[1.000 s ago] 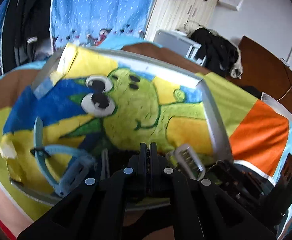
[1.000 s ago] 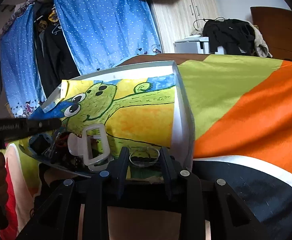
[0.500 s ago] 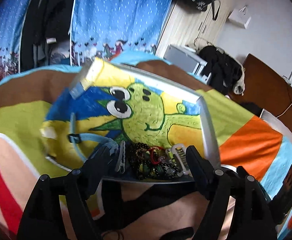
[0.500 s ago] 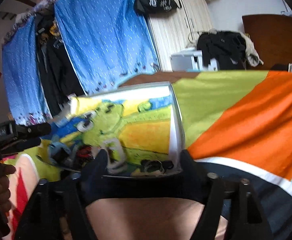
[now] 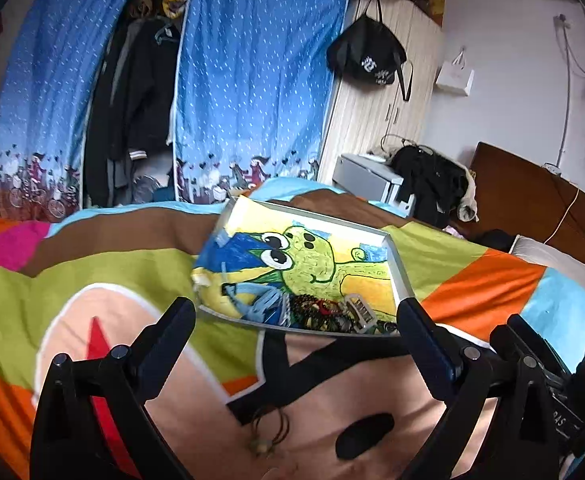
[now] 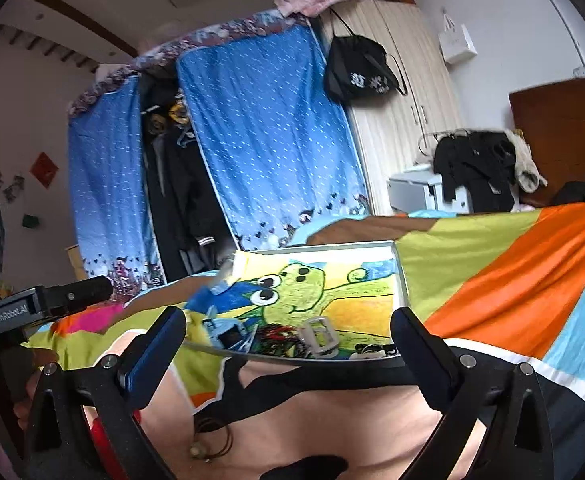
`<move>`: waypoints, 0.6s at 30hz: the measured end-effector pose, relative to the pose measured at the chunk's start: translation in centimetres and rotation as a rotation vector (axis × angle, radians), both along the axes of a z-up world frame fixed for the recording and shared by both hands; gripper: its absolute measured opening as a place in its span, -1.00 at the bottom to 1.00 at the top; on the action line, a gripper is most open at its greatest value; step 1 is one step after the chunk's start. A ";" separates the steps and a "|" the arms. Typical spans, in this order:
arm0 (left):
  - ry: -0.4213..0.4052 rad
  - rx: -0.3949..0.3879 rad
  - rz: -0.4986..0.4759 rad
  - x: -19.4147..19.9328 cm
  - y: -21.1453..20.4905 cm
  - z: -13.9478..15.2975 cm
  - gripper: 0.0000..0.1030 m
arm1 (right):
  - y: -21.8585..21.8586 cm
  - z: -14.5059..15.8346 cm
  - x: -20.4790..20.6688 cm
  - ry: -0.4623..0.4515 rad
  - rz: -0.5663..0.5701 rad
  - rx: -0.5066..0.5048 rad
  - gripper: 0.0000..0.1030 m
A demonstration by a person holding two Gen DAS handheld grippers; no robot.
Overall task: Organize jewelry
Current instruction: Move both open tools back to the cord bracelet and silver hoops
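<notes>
Both the left gripper and the right gripper are held with jaws wide apart and empty. A cord necklace is seen lying loose on the bed, near and slightly left of centre beneath both, well short of the tray, where the remaining jewelry is heaped along the near edge.

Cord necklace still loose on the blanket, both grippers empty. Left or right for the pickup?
Left, marginally. The cord necklace lies nearly centred below the open left gripper; under the open right gripper it sits off toward the left finger. The tray is ahead of both.
</notes>
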State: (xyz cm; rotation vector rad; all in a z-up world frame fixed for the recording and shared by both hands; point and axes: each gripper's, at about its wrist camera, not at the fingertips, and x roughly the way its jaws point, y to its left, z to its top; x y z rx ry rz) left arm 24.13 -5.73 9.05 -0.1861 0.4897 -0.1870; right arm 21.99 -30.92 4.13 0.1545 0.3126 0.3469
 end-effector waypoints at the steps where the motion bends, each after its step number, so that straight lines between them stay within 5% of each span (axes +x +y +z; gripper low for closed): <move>1: -0.010 0.002 0.007 -1.1 0.4 0.1 0.92 | 0.1 0.1 -0.7 -0.009 0.001 -0.006 1.00; 10: -0.030 0.039 0.027 -8.3 1.8 -0.7 0.92 | 1.3 0.4 -6.4 -0.027 0.020 -0.045 1.00; 18: 0.011 0.094 0.021 -12.5 2.9 -3.3 0.92 | 3.1 -1.8 -10.2 0.052 0.054 -0.131 1.00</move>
